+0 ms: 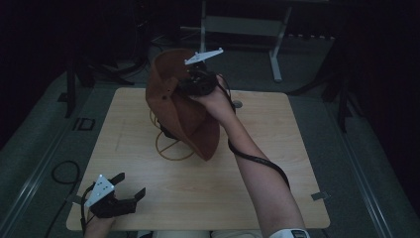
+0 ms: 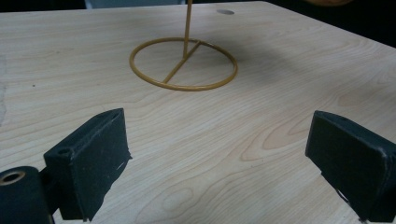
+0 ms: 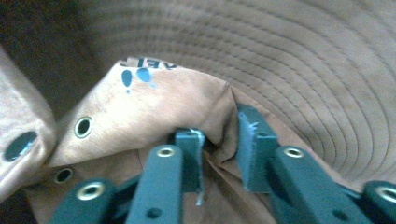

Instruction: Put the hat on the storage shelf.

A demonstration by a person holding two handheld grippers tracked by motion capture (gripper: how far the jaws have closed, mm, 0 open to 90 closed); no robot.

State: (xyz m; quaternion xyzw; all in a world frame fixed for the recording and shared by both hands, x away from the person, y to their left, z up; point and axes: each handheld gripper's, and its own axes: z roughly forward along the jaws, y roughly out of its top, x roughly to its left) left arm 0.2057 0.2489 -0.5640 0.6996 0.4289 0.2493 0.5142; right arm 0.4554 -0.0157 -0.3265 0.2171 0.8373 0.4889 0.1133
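R gripper (image 3: pixel 219 149) clamped on brown hat (image 3: pixel 299 70) | label unreadable | L gripper (image 2: pixel 219 163) apart

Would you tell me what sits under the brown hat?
Under the brown hat sits a yellow wire stand: its ring base rests on the table. The hat covers the stand's upper part.

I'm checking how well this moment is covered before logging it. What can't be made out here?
- Top of the gold wire stand: high view, hidden behind the brown hat; left gripper view, cut off by the top edge.
- Printed label inside the hat: right gripper view, folded fabric hides most letters.
- Dark floor objects beyond the table: high view, too dim.
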